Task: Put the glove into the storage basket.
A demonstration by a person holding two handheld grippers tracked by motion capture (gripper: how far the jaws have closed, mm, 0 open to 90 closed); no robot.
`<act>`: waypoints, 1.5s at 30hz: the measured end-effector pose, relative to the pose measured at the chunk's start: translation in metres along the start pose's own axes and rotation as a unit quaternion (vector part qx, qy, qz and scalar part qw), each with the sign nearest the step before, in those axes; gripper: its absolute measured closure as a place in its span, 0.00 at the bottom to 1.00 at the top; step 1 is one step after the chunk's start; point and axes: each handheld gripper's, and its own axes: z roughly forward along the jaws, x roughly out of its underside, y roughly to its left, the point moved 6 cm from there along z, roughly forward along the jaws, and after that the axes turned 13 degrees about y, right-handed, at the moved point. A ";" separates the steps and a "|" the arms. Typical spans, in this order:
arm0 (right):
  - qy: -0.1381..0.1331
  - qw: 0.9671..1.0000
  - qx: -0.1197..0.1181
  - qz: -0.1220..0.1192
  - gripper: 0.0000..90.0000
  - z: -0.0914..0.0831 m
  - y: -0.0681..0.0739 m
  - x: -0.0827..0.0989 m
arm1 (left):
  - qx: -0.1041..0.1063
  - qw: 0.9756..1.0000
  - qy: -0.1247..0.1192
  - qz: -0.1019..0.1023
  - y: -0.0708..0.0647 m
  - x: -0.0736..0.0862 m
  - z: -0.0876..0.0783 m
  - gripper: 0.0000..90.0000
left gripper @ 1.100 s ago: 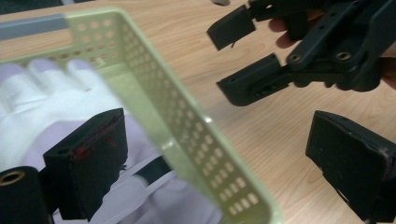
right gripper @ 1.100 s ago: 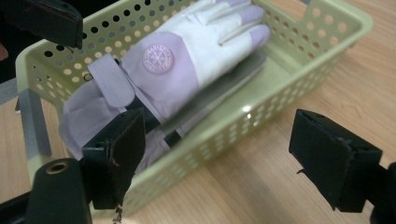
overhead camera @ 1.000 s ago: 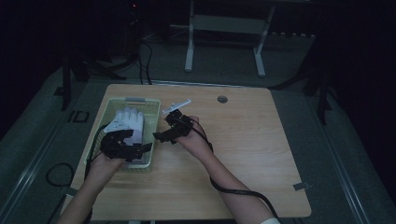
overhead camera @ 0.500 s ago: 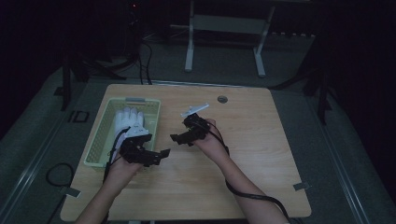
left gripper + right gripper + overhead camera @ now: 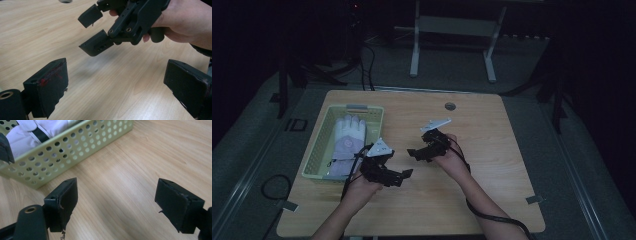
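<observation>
Left tool (image 5: 404,174): we see its jaws spread wide, holding nothing, just right of the basket (image 5: 319,150).
Right tool (image 5: 416,152): jaws wide apart too, empty, further right of the basket, facing the left tool.
Glove (image 5: 346,142): white, lying flat inside the basket.
Basket: pale green, perforated, on the bench (image 5: 502,150).

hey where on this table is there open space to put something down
The table's whole right half is bare wood, from the right gripper to the right edge. The far strip between the basket and the small hole is free too. It is crowded at left: the basket holding a glove, and the left gripper beside it.
</observation>
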 end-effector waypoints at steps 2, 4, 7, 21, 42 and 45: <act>0.001 1.000 0.001 0.002 0.20 0.000 -0.003 0.006 | 0.006 1.000 0.004 0.004 -0.004 0.001 0.006 0.06; 0.002 1.000 -0.001 0.007 0.20 0.000 -0.005 0.013 | 0.009 1.000 0.011 0.009 -0.007 0.003 0.012 0.06; 0.003 1.000 0.005 0.011 0.20 0.002 -0.010 0.025 | 0.017 1.000 0.020 0.013 -0.011 0.006 0.021 0.06; 0.000 1.000 0.002 0.011 0.21 0.009 -0.017 0.060 | 0.043 0.998 0.038 0.038 -0.029 0.020 0.055 0.06; -0.002 1.000 0.014 0.005 0.16 0.015 -0.020 0.096 | 0.040 0.997 0.041 0.053 -0.037 0.042 0.080 0.06; 0.001 1.000 0.017 0.001 0.17 0.017 -0.020 0.101 | 0.033 0.997 0.035 0.056 -0.037 0.045 0.082 0.06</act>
